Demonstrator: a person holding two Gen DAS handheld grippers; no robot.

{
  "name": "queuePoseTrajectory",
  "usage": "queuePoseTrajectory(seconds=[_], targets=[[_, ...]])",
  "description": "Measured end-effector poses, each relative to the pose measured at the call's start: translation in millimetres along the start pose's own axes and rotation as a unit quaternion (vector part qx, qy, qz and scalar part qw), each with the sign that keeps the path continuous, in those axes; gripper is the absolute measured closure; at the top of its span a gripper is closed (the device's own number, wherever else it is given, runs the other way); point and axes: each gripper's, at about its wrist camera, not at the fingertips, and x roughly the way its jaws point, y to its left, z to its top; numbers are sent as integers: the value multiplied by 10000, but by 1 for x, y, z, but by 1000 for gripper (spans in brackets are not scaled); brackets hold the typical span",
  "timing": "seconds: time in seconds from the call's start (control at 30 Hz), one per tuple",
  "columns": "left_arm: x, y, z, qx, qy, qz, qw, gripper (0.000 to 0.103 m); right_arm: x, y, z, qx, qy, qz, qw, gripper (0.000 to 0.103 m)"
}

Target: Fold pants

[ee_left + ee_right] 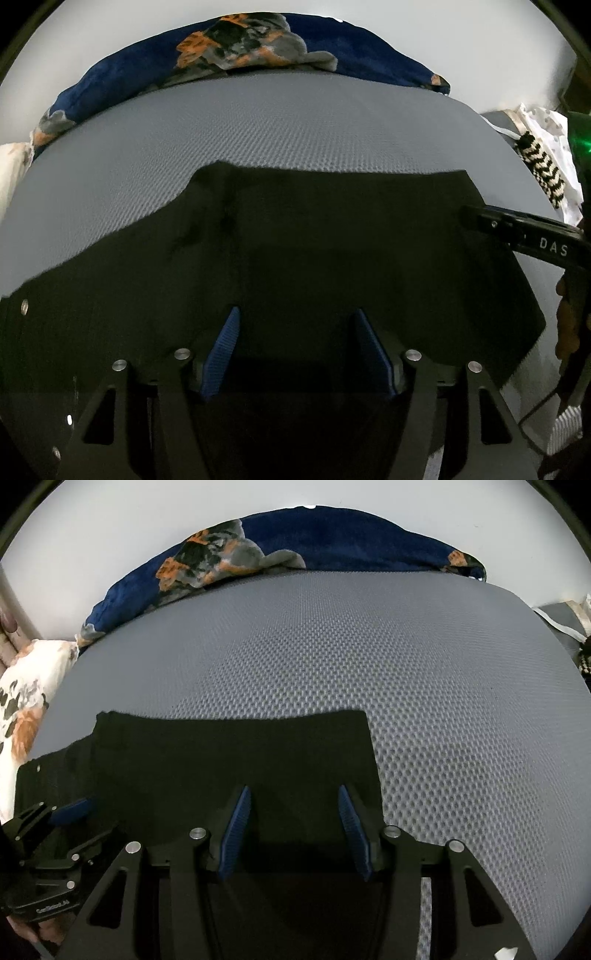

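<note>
Nearest in each wrist view stand the two blue pads of that view's own tool; the left tool [297, 350] is released, jaws apart with only flat black cloth showing between them, and the right tool [295, 830] likewise stands parted above the cloth with nothing pinched. The pants [295, 258], black and already doubled into a broad panel, lie flat on the grey mesh mattress [443, 683], their far edge [240, 716] running straight across and their right edge ending just beside the right tool. In the left view the right tool's body [532, 236] reaches in over the panel's right side, so the two tools work close together. Risk one: with both tools let go, the top layer is held only by its own weight, and a pad that brushes it on leaving would likely drag the layer and skew the fold. Risk two: the cloth is dark on dark, so layer edges are hard to read; a next pinch may catch one layer too few or too many, and the fold would open or bunch. Risk three: the left part of the garment [110, 277] spreads unevenly, so a fold taken from there may come out crooked. Beyond, a navy floral blanket [332, 542] lies bunched at the mattress's far edge, well apart from the pants, against a pale wall [110, 535]
</note>
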Motion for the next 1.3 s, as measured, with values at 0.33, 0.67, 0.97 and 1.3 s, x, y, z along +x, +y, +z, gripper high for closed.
queuePoseTrajectory(seconds=[0.33,0.67,0.97,1.3], targets=[[-40,28,-33,-444,89,-241,9987,37,-17,20,-33,-115,235,-11,9997,56],[-115,83,-53,-954,-298,-263,9946,37,-20,68,-57,-375,441,282,9979,54],[-141,148,-66,-1248,-353,148,9914,37,-12,113,-59,-595,570,536,9952,53],[-151,221,-77,-1768,-242,446,9829,37,-8,148,-64,-708,776,907,9903,50]])
